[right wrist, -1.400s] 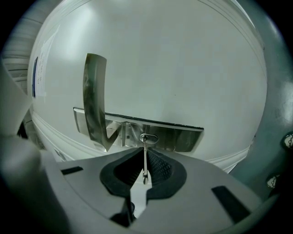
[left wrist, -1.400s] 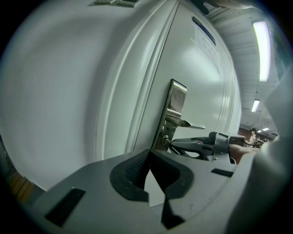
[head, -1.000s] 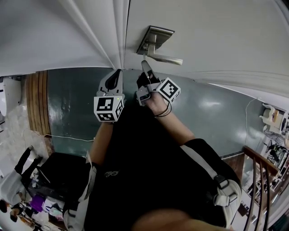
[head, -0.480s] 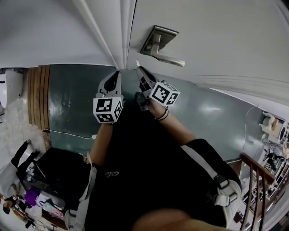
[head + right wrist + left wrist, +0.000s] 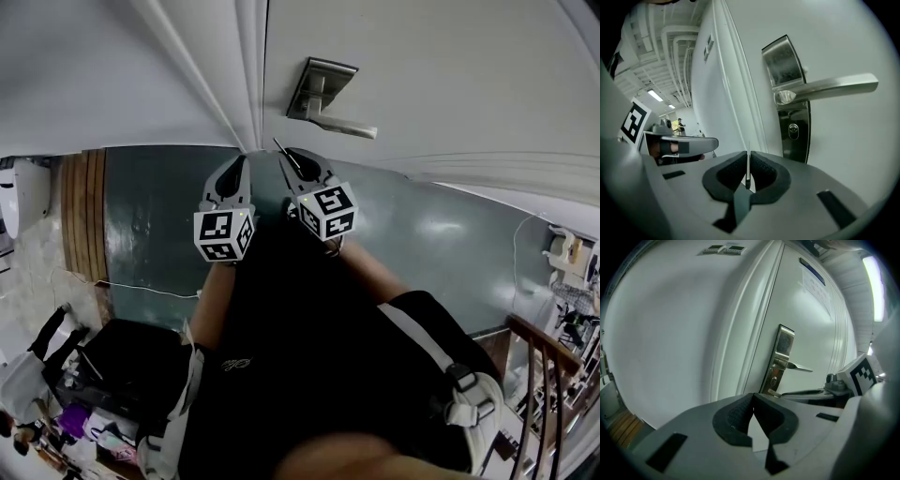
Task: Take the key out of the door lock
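A thin silver key [image 5: 748, 167] stands edge-on between the pads of my right gripper [image 5: 748, 177], which is shut on it. The key's tip [image 5: 280, 148] sticks out of the right gripper [image 5: 295, 159], a short way below the door's steel lock plate [image 5: 320, 86]. The keyhole [image 5: 792, 131] under the lever handle [image 5: 825, 88] holds nothing. My left gripper [image 5: 241, 167] hangs beside the right one, level with the door's edge, shut with nothing in it. From the left gripper [image 5: 753, 405] view, the lock plate [image 5: 781, 357] is ahead and the right gripper [image 5: 812, 393] comes in from the right.
The white door [image 5: 441, 66] and its frame [image 5: 239, 75] fill the top of the head view. Below lies dark green floor [image 5: 159, 216]. Bags and clutter [image 5: 94, 384] sit at lower left, a wooden railing [image 5: 548, 375] at lower right.
My right gripper has drawn back from the lock and down toward me with the key in it. The left gripper has hardly moved.
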`<state>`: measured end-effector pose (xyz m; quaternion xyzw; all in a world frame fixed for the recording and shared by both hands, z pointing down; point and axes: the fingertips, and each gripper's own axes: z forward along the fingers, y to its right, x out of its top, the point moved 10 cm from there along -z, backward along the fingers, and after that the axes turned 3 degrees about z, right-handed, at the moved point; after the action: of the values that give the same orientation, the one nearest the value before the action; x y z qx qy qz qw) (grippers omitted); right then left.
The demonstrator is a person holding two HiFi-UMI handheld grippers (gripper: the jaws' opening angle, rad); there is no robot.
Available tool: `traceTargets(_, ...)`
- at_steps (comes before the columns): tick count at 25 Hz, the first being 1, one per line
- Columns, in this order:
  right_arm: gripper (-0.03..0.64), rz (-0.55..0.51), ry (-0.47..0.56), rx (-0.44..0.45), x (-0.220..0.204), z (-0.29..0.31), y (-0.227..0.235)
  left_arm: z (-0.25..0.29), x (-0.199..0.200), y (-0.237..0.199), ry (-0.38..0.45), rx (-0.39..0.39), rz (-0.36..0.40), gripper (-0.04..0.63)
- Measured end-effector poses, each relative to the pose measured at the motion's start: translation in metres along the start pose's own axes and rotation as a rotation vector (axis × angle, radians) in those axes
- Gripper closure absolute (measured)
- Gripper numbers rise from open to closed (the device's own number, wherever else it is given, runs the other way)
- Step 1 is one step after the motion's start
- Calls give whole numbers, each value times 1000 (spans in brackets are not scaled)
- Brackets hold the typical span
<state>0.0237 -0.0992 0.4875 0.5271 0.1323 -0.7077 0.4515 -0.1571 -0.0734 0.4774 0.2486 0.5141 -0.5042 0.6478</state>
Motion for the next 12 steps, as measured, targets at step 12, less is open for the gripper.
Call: traceTargets(12,586,-139,139,-10,44,-19,-15,-16,33,1,103,9,9,572)
